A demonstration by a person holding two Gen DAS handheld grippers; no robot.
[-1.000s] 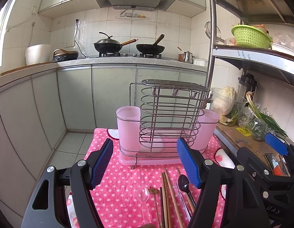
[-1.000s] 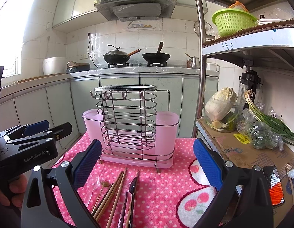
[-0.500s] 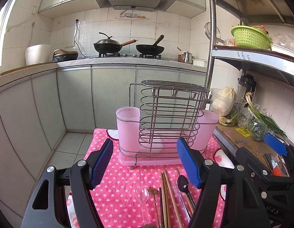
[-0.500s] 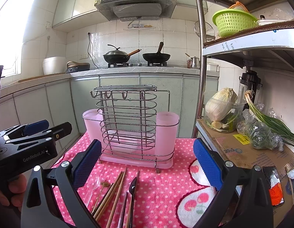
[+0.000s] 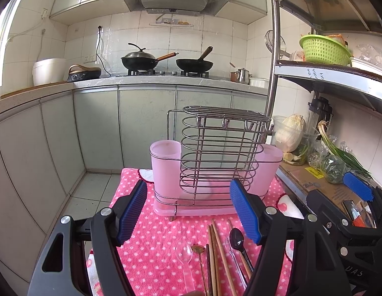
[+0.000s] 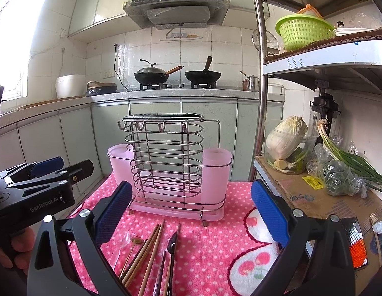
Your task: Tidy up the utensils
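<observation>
Open cloth (image 6: 210,244) between rack (image 6: 166,162) and utensils (image 6: 151,251).

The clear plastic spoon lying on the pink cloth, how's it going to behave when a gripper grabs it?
The clear plastic spoon looks thin, so probably very light and a bit bendy. Its glossy surface may slip between the pads. Lying flat on the fuzzy pink cloth, it likely won't roll.

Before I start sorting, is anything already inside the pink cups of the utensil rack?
Nothing sticks out of either pink cup of the utensil rack. Their frosted walls hide the bottoms. The chopsticks and black spoon lie on the pink towel.
</observation>
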